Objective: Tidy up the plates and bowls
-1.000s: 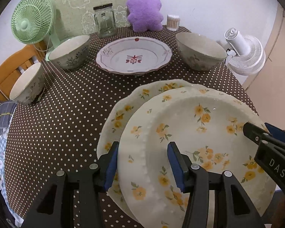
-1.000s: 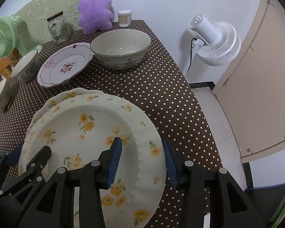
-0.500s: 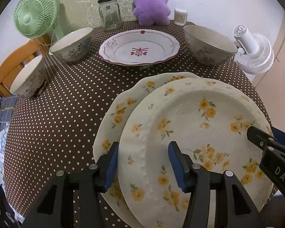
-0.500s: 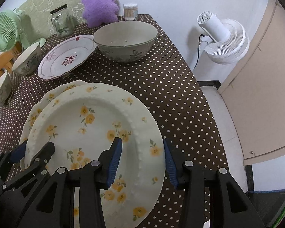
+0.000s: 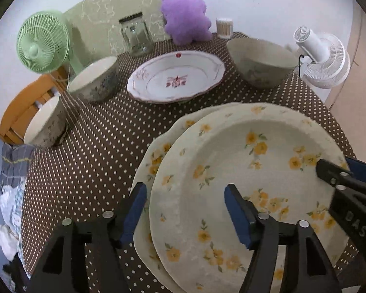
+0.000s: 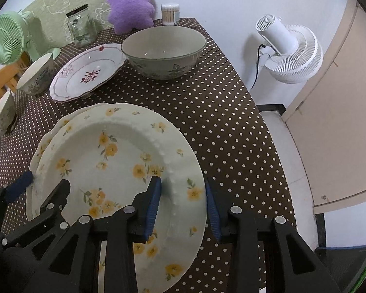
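Two cream plates with yellow flowers lie stacked at the near end of the dotted table, the top plate [image 5: 244,171] [image 6: 114,156] shifted right over the lower plate [image 5: 156,156] [image 6: 40,146]. My left gripper [image 5: 185,210] [image 6: 40,186] straddles the top plate's left rim; its jaws are opening and the pads stand off the rim. My right gripper [image 6: 183,202] [image 5: 344,171] straddles the right rim, its jaws closing, with both pads against the rim.
Farther back stand a red-patterned plate [image 5: 175,78], a large bowl [image 5: 261,61] and two smaller bowls [image 5: 95,78] [image 5: 46,122]. A green fan [image 5: 42,41], glass jar [image 5: 135,36] and purple plush [image 5: 185,17] line the far edge. A white fan [image 6: 290,51] stands beyond the table's right edge.
The left jaws have spread wider around the plate's left rim. The right jaws have drawn in on the right rim. Both hands and the plates stay in about the same place.
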{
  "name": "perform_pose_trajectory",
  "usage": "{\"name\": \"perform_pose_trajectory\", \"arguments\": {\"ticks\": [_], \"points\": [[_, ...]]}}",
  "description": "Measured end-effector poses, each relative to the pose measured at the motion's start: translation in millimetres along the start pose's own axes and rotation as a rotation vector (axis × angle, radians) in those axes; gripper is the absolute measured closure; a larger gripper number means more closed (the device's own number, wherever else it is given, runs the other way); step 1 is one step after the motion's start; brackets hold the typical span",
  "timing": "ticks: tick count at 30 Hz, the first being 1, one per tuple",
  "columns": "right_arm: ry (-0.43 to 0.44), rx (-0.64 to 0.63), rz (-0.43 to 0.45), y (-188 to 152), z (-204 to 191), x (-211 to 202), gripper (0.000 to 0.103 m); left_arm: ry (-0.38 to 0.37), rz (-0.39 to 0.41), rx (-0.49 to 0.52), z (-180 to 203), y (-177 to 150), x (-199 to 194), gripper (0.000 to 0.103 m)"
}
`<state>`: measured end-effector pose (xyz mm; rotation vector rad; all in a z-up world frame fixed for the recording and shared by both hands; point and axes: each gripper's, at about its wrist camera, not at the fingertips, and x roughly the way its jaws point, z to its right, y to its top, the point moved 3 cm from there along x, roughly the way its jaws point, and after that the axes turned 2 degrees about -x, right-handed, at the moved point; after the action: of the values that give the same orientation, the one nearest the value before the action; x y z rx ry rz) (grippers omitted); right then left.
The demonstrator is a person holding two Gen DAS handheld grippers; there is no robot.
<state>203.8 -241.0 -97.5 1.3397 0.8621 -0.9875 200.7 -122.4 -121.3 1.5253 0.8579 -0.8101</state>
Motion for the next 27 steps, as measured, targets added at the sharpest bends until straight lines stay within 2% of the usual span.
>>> {"name": "perform_pose_trajectory", "arguments": {"ticks": [9,15,20,24,26,27], "points": [[0.015,-0.012,-0.004,6.9,-13.4,4.5,0.063,0.020,-0.005,-0.051,-20.3,1.0,0.7,0.033],[-0.051,-0.048,-0.011,9.1,-23.4,9.6,0.063,0.015,-0.023,-0.067,-28.5,-1.6,7.6,0.033],[-0.074,-0.051,-0.016,8.8,-27.1,12.3,0.054,-0.010,-0.030,-0.070,-34.4,-0.1,10.5,0.033],[-0.061,-0.035,-0.021,10.7,-30.1,10.3,0.046,-0.043,-0.035,-0.064,-40.3,0.5,7.5,0.023],[-0.060,-0.018,-0.008,12.2,-32.9,4.9,0.040,-0.060,-0.020,-0.056,-44.0,1.4,1.6,0.014],[-0.049,-0.015,0.004,12.9,-35.4,1.7,0.039,-0.066,-0.012,-0.050,-46.0,1.8,-1.1,0.013]]}}
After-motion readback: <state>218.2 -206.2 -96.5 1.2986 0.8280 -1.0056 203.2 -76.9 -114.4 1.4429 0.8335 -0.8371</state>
